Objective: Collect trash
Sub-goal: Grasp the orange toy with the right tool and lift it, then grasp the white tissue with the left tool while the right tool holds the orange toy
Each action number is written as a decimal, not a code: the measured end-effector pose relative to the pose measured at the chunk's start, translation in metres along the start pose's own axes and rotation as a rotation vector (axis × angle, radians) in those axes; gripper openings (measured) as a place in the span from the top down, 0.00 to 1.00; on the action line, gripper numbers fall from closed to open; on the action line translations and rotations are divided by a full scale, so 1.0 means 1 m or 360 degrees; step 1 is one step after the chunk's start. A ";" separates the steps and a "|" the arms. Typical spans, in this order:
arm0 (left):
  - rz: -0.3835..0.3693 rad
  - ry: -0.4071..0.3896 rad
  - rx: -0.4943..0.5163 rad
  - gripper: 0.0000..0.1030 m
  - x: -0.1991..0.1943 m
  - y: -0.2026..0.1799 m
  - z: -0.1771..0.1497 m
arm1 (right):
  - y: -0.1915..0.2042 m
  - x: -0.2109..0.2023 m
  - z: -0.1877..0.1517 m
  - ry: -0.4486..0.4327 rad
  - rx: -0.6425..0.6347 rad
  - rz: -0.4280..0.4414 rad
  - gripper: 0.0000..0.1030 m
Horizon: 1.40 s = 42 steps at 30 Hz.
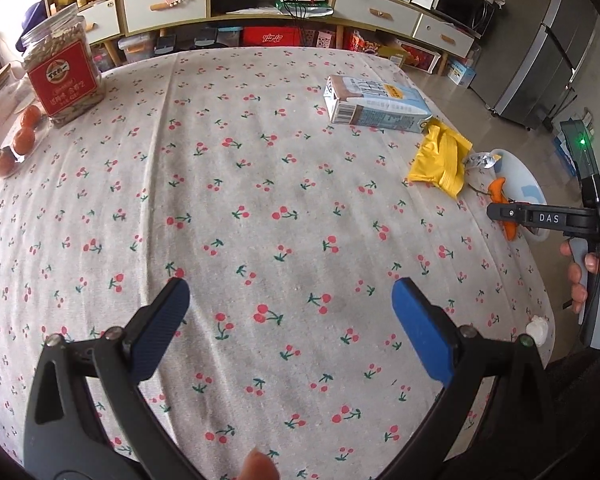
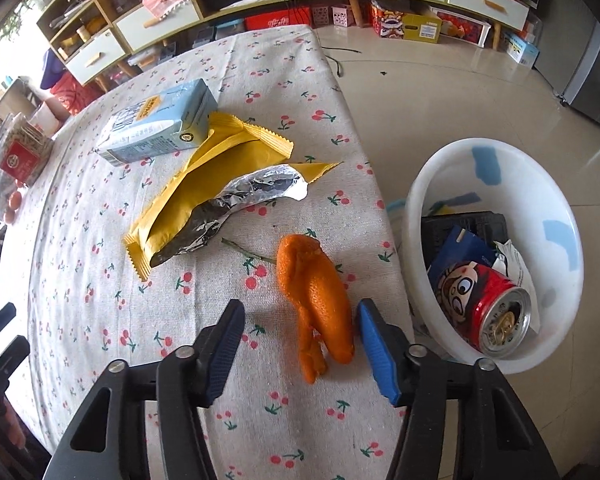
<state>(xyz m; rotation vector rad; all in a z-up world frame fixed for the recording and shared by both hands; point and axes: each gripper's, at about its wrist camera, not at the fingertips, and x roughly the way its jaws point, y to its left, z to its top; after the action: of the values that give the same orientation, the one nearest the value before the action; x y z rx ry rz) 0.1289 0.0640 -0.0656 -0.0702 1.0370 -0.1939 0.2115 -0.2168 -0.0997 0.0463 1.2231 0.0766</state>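
The right gripper [image 2: 302, 330] is straddling a curled orange strip of citrus peel [image 2: 320, 304] near the cherry-print tablecloth's [image 2: 100, 240] edge, its blue pads partly spread and apparently not yet pressing it. The left gripper [image 1: 290, 300] is hovering spread wide over bare cloth, holding nothing.

The tablecloth [image 2: 204, 360] is off-white, printed all over with small red cherries on green stems. On it lie an orange peel [image 2: 316, 304], a yellow wrapper [image 2: 220, 176] with crinkled silver foil [image 2: 256, 190], and a pale blue and white milk carton [image 2: 160, 124]. The basin [image 2: 556, 184] is white with blue patches, holding a red can [image 2: 488, 312]. The jar [image 1: 62, 72] carries a red label. The gripper pads [image 2: 374, 340] are blue on black arms.
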 end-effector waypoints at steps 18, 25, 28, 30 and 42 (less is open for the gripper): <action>-0.0115 0.0036 0.0205 0.02 -0.005 -0.061 -0.011 | -0.037 -0.066 -0.037 -0.0177 0.0039 0.0090 0.82; -0.0323 0.0079 0.0465 0.02 -0.010 -0.128 -0.027 | -0.080 -0.102 -0.077 -0.0259 0.0139 0.0077 0.82; -0.0402 0.0101 0.0555 0.02 -0.010 -0.152 -0.035 | -0.100 -0.108 -0.090 -0.0259 0.0186 0.0059 0.82; -0.0452 0.0108 0.0600 0.03 -0.010 -0.168 -0.039 | -0.111 -0.110 -0.099 -0.0259 0.0219 0.0053 0.82; -0.0625 0.0246 0.0670 0.45 0.012 -0.228 -0.063 | -0.142 -0.117 -0.135 -0.0270 0.0332 0.0079 0.82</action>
<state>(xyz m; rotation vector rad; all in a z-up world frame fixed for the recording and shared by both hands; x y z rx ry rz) 0.0523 -0.1599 -0.0739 0.1261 1.1096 -0.7801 0.0497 -0.3691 -0.0474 0.2600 1.0564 -0.0120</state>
